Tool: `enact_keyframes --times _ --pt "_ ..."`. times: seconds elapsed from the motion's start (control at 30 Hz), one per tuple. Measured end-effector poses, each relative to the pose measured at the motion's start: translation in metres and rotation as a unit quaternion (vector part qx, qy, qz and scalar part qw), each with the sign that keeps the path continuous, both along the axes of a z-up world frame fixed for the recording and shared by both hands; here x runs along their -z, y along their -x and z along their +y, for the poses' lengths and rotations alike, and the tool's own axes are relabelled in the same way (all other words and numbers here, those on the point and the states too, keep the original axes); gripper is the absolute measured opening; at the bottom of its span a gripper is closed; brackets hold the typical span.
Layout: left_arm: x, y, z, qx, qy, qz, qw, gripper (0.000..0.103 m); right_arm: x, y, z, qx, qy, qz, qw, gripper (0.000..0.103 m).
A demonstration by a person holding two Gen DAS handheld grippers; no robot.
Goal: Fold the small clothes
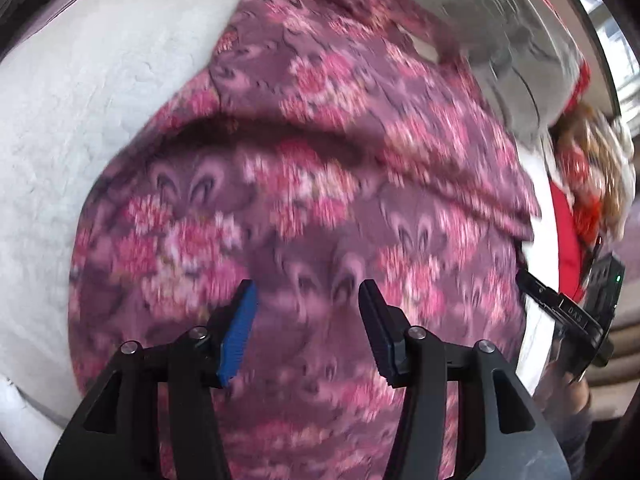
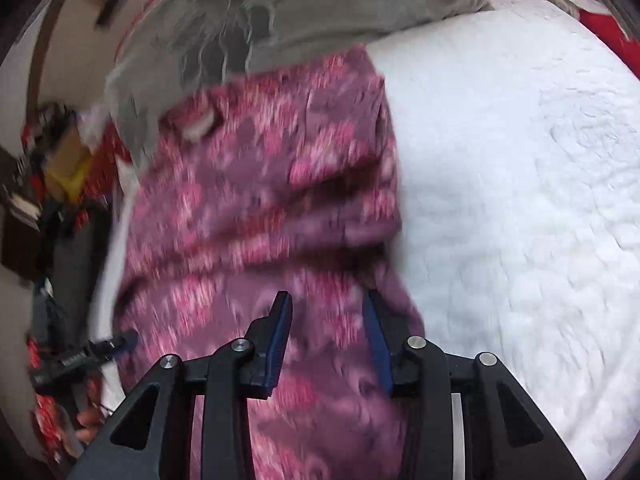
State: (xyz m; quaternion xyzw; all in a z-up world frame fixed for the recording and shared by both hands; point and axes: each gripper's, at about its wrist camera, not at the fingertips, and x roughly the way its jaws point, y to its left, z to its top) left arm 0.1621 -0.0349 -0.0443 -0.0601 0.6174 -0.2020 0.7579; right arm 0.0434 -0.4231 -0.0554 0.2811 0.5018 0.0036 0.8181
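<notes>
A purple garment with a pink flower print (image 1: 320,160) lies rumpled on a white quilted cover (image 1: 80,120), with a fold running across its middle. Above its near part my left gripper (image 1: 308,286) stands open, and the cloth shows in the gap between the fingers without being pinched. In the right wrist view the same garment (image 2: 260,200) stretches away from the camera. My right gripper (image 2: 327,296) is open over its near right edge. Both views are blurred.
A grey printed garment (image 2: 280,12) lies beyond the purple one, partly under its far end. The white cover (image 2: 520,160) spreads wide to the right. Red patterned fabric (image 1: 580,208) and clutter (image 2: 60,160) lie past the bed's edge.
</notes>
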Motion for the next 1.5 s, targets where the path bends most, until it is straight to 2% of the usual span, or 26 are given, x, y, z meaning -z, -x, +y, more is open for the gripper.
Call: enact_keyframes --times 0.17,0.27,0.33,0.47,0.6,0.67,0.73,0.83,0.9,0.97,1.1,1.2,1.23,1.27,1.3,1.33,1.37,1.43,1.5 --pt "0.0 0.034 0.026 0.004 0.007 0.034 0.9994 0.051 0.001 0.051 0.02 -0.05 0.029 0.034 0.998 0.039" --pt "0.001 0.059 0.051 0.008 0.0 0.046 0.9989 0.051 0.0 0.09 0.027 -0.058 0.035 0.038 0.997 0.039" --pt "0.001 0.071 0.066 0.005 -0.003 0.047 0.9989 0.051 0.001 0.114 0.031 -0.054 0.028 0.048 0.997 0.045" --pt "0.007 0.097 0.111 -0.009 0.006 0.065 0.9978 0.051 0.009 0.171 0.025 -0.041 0.005 0.048 0.998 0.046" --pt "0.022 0.118 0.14 -0.015 0.023 0.093 0.9953 0.051 0.028 0.212 0.017 -0.02 -0.02 0.056 0.998 0.048" --pt "0.032 0.127 0.153 -0.025 0.046 0.118 0.9917 0.051 0.041 0.228 0.011 -0.003 -0.05 0.052 0.997 0.051" --pt "0.04 0.132 0.161 -0.035 0.069 0.138 0.9874 0.051 0.053 0.24 0.003 0.021 -0.107 0.037 0.993 0.054" --pt "0.049 0.135 0.174 -0.056 0.103 0.154 0.9811 0.052 0.07 0.251 -0.004 0.05 -0.196 0.01 0.979 0.054" --pt "0.054 0.134 0.182 -0.069 0.112 0.161 0.978 0.056 0.077 0.254 -0.004 0.057 -0.243 -0.01 0.968 0.055" --pt "0.059 0.131 0.188 -0.085 0.118 0.164 0.9757 0.059 0.083 0.251 -0.001 0.052 -0.266 -0.021 0.962 0.061" --pt "0.076 0.134 0.189 -0.101 0.142 0.19 0.9663 0.059 0.092 0.241 0.013 0.034 -0.292 -0.019 0.956 0.062" --pt "0.083 0.139 0.184 -0.094 0.135 0.196 0.9668 0.059 0.093 0.239 0.023 0.012 -0.304 -0.02 0.952 0.062" --pt "0.082 0.141 0.184 -0.094 0.137 0.191 0.9675 0.058 0.091 0.241 0.026 0.004 -0.305 -0.025 0.952 0.062" --pt "0.08 0.143 0.183 -0.092 0.143 0.182 0.9684 0.042 0.087 0.242 0.03 -0.007 -0.298 -0.031 0.954 0.057" --pt "0.075 0.144 0.182 -0.087 0.153 0.175 0.9688 0.018 0.08 0.244 0.033 -0.02 -0.286 -0.036 0.957 0.053" --pt "0.07 0.145 0.181 -0.08 0.162 0.172 0.9684 0.009 0.071 0.245 0.037 -0.036 -0.266 -0.041 0.962 0.035" --pt "0.062 0.145 0.178 -0.072 0.167 0.163 0.9697 0.003 0.063 0.248 0.039 -0.047 -0.245 -0.048 0.967 0.024" --pt "0.048 0.145 0.17 -0.058 0.164 0.139 0.9749 0.003 0.045 0.253 0.042 -0.072 -0.229 -0.072 0.968 0.011" --pt "0.031 0.143 0.163 -0.047 0.181 0.121 0.9748 0.003 0.026 0.255 0.045 -0.087 -0.206 -0.088 0.971 0.011"
